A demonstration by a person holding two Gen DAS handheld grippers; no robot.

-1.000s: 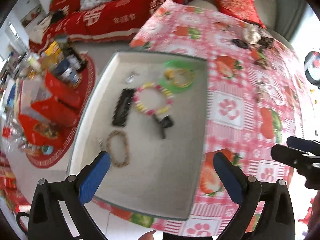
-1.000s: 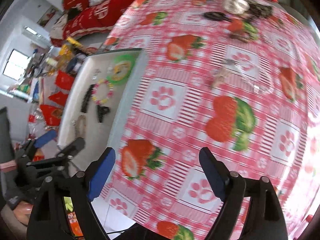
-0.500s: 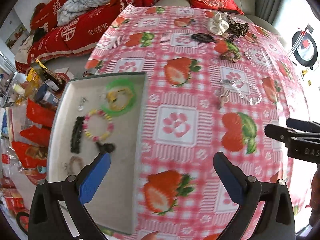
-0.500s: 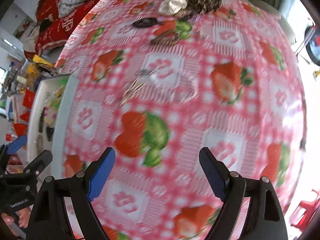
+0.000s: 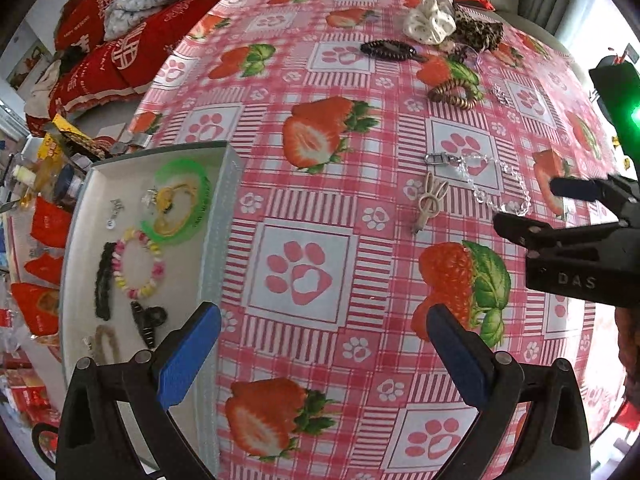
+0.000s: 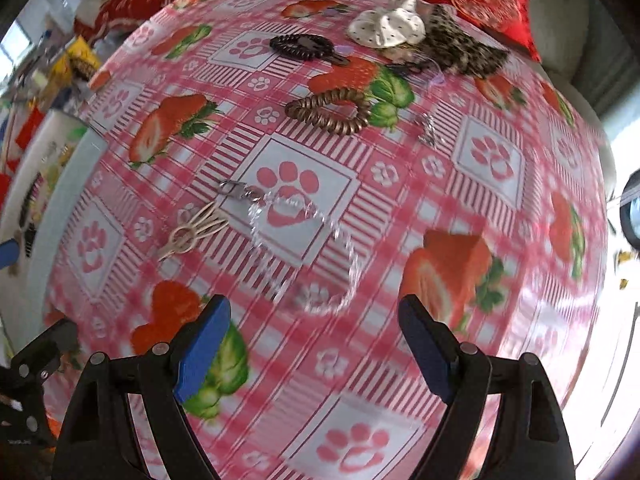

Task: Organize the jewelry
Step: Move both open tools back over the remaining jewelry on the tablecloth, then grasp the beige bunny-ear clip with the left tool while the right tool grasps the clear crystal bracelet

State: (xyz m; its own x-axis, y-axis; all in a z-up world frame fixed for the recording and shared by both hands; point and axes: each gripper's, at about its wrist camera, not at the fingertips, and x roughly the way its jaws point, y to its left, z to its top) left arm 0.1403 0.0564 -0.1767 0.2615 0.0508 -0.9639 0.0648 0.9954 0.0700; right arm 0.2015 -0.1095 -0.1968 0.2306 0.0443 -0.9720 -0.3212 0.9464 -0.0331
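Note:
A grey tray (image 5: 218, 240) at the table's left edge holds a green ring (image 5: 180, 204), a pastel bead bracelet (image 5: 138, 264), black clips and a brown band. On the strawberry tablecloth lie a clear bead chain with a clasp (image 5: 480, 184) (image 6: 304, 248), a cream rabbit clip (image 5: 428, 204) (image 6: 192, 228), a brown coil tie (image 6: 332, 112) and a black comb clip (image 6: 304, 46). My left gripper (image 5: 324, 356) is open and empty beside the tray's right wall. My right gripper (image 6: 316, 344) is open and empty, just short of the clear chain; it also shows in the left wrist view (image 5: 568, 208).
A white scrunchie (image 6: 384, 24) and a leopard-print scrunchie (image 6: 460, 48) lie at the table's far edge. A red cushion (image 6: 480, 4) and a sofa stand behind. Red bedding and cluttered bottles and packets (image 5: 48, 184) lie left of the table.
Both grippers have swung right, away from the tray and over the tablecloth. The right gripper has moved up to the clear bead chain. Both stay open.

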